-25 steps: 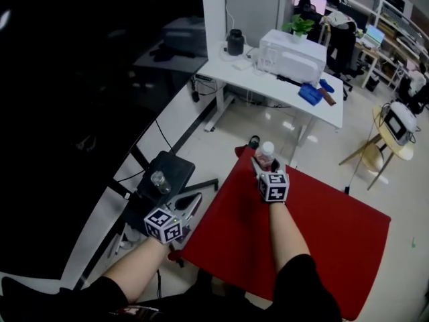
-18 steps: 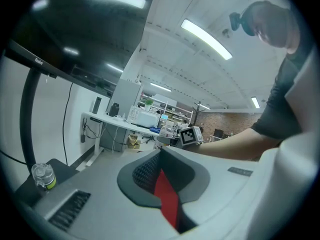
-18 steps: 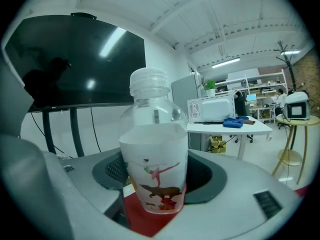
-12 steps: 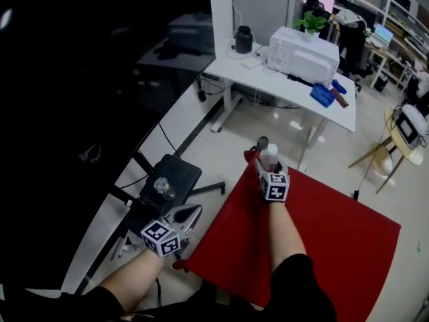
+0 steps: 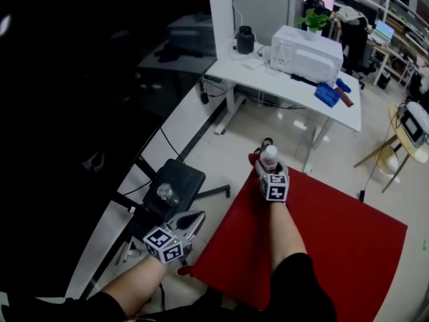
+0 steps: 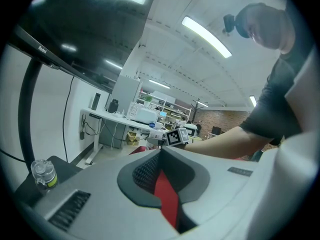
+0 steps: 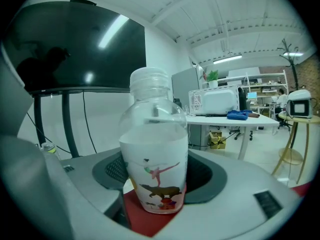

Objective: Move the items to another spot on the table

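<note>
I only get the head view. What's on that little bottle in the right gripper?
Observer: The right gripper view shows cartoon animals printed on the white lower part of the clear plastic bottle.
Operator: Is the left gripper holding something too?
Observer: No. Only a thin strip of red tabletop shows between its fingers.
Operator: And the small bottle on the black square seat?
Observer: The left gripper view shows a yellow-green label round it.
</note>
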Available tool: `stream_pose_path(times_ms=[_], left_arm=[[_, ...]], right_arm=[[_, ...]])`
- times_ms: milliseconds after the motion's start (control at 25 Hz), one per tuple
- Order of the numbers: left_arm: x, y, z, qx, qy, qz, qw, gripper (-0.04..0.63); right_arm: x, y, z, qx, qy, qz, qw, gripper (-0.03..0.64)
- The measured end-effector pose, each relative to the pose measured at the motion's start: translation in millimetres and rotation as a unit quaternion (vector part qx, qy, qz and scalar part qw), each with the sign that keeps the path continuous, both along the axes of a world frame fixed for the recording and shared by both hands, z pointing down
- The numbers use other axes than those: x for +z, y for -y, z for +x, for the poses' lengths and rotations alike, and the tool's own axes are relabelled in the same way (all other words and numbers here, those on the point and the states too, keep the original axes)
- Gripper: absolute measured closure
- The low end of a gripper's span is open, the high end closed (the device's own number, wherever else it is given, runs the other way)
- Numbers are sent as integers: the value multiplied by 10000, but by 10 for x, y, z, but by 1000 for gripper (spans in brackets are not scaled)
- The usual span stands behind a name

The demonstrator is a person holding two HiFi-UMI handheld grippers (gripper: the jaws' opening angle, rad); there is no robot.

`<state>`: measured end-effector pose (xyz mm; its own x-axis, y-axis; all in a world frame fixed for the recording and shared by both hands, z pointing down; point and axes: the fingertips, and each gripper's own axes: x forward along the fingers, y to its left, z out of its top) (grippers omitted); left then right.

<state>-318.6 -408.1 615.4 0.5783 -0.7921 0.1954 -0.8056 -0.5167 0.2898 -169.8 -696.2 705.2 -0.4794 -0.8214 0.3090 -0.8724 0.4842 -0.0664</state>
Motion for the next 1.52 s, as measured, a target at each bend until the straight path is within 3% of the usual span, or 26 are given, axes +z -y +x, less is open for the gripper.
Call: stream_pose_path(times_ms=[360,640,800,920,960,1200,1520], left_arm=[[-24,-12,74,-2,11,-44,10000,603],[-280,-115,442,77,-28,207,9998,603],[-472,-298,793,84,-48,284,9995,603],[-646,-485,1137,161,-95,353,9992,603],[-712,-553,1280,220,-124,394,9989,603],[-1028,-902,2088,742,-286,605,9950,603],[-1240,-1553,2878,1773,-397,535,9819,603]], right_arm=[[-4,-65,103,-65,112,-273,9995,252],[-192,-765,642,-179,142,-384,9990,252],[-439,-1321,1119,-550,45,-438,9975,273],[-775,-1749,1494,-794,5,-333,9963,343],[-898,-1887,1621,-854,22,-282,9959,393],[-1492,-2820,2196,-1281,35,-173,9916,485],[-1933,-4003,2792,-892,733,-379,9926,608]])
